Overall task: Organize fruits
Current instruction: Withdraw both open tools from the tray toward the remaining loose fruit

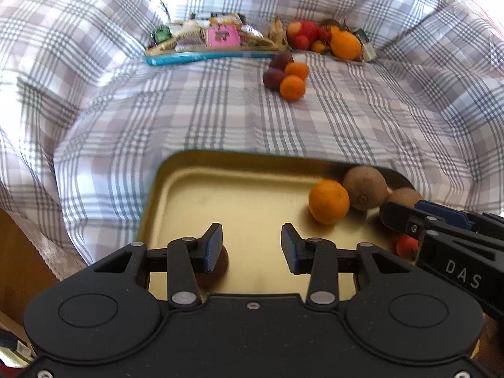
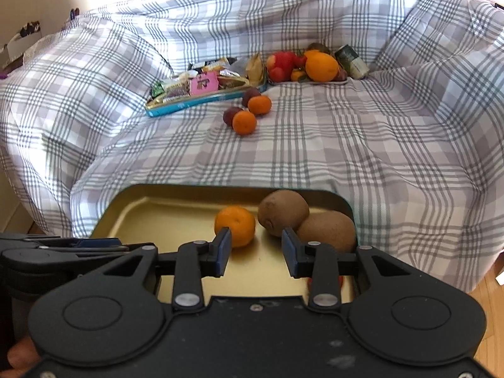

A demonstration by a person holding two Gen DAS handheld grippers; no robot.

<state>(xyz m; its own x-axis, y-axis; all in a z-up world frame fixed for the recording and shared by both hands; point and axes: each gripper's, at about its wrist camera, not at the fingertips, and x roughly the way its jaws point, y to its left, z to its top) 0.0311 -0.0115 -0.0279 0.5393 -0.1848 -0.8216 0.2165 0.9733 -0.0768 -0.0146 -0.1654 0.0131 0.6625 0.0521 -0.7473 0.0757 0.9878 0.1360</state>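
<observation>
Left tool [image 1: 250, 245]: fingers apart, empty, over gold tray [image 1: 252, 170] | Right tool [image 2: 255, 249]: fingers apart, empty | Tray: tangerine [image 2: 234, 226] beside two kiwis [image 2: 283, 215] | Checked bedspread [image 2: 346, 145]: loose tangerines and plums [image 2: 244, 115] well behind tray

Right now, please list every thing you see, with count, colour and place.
gold tray: 1, gold, nearest
mandarins: 3, orange, one in gold tray, two on cloth
kiwis: 2, brown, gold tray
dark fruit: 1, brown, gold tray
red fruit: 1, red, gold tray
plums: 2, purple, beside loose mandarins
teal tray: 1, teal, far, holds packets
fruit pile: 1, red-orange, far right
cloth: 1, checked, underneath
left gripper: 1, black, jaws open, over gold tray
right gripper: 1, black, jaws open, over gold tray
</observation>
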